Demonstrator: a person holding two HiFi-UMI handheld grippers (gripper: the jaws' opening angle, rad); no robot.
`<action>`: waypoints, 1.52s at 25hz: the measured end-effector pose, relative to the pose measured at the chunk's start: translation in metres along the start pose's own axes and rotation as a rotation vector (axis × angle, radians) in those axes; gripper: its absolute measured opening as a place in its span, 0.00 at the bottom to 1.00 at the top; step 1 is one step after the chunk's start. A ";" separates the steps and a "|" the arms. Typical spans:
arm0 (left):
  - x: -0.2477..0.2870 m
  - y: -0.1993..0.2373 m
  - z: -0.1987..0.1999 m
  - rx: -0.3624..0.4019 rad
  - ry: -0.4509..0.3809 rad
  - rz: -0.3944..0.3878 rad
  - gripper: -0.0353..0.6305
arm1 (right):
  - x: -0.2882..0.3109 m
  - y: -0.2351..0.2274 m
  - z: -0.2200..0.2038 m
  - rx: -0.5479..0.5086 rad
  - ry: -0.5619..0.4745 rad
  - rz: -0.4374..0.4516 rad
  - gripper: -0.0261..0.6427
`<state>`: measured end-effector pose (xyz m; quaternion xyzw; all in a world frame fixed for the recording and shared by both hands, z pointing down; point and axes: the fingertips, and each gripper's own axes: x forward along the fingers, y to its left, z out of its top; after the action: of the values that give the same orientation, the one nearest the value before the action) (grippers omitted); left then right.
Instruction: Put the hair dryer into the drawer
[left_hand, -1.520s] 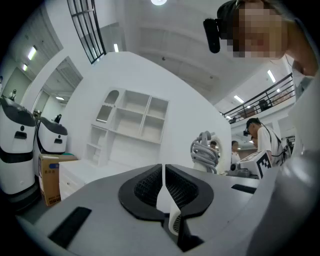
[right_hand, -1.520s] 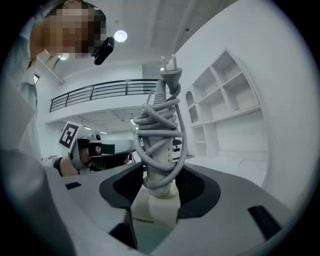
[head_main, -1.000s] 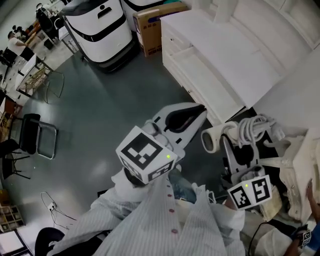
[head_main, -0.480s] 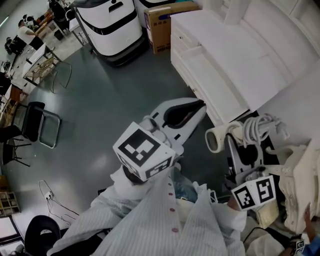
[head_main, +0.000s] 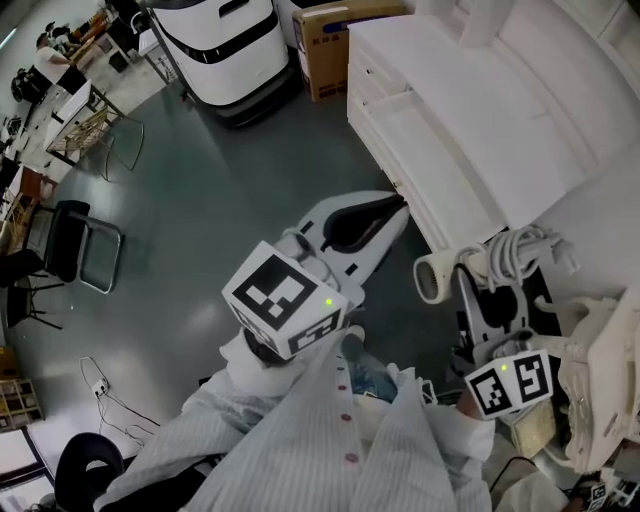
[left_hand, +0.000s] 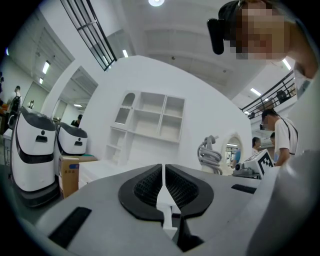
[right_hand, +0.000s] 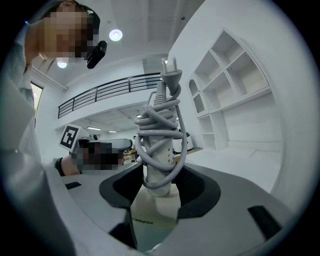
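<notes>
Here, my right gripper (right_hand: 159, 187) clamped the hair dryer (head_main: 436, 275); my left gripper (left_hand: 163, 187) sat closed, empty; carrying to the drawer (head_main: 420, 140) came next.

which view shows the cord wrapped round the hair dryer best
The right gripper view: the cord fills the middle, coiled round the hair dryer, plug on top. The head view shows it small from above; the left gripper view, a distant bundle.

It is a big lab hall with a staged home corner: white wheeled robots (head_main: 230, 65) and a cardboard box (head_main: 335, 45) on grey floor (head_main: 190, 190) beside a white drawer unit (head_main: 430, 150), bare shelves (left_hand: 150, 122), a mezzanine railing (right_hand: 115, 87).
</notes>
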<state>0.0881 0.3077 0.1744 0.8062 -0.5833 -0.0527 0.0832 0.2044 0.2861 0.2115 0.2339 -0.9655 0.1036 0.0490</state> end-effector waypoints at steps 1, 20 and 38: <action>0.002 0.008 0.002 -0.001 0.000 -0.001 0.09 | 0.007 -0.001 0.001 0.004 -0.003 -0.005 0.34; 0.100 0.161 0.036 0.035 0.053 -0.200 0.09 | 0.171 -0.052 0.042 0.029 -0.061 -0.176 0.34; 0.151 0.242 0.031 0.018 0.101 -0.315 0.09 | 0.248 -0.090 0.037 0.076 -0.050 -0.308 0.34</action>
<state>-0.0961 0.0881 0.1936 0.8900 -0.4454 -0.0194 0.0959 0.0250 0.0899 0.2273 0.3835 -0.9145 0.1252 0.0313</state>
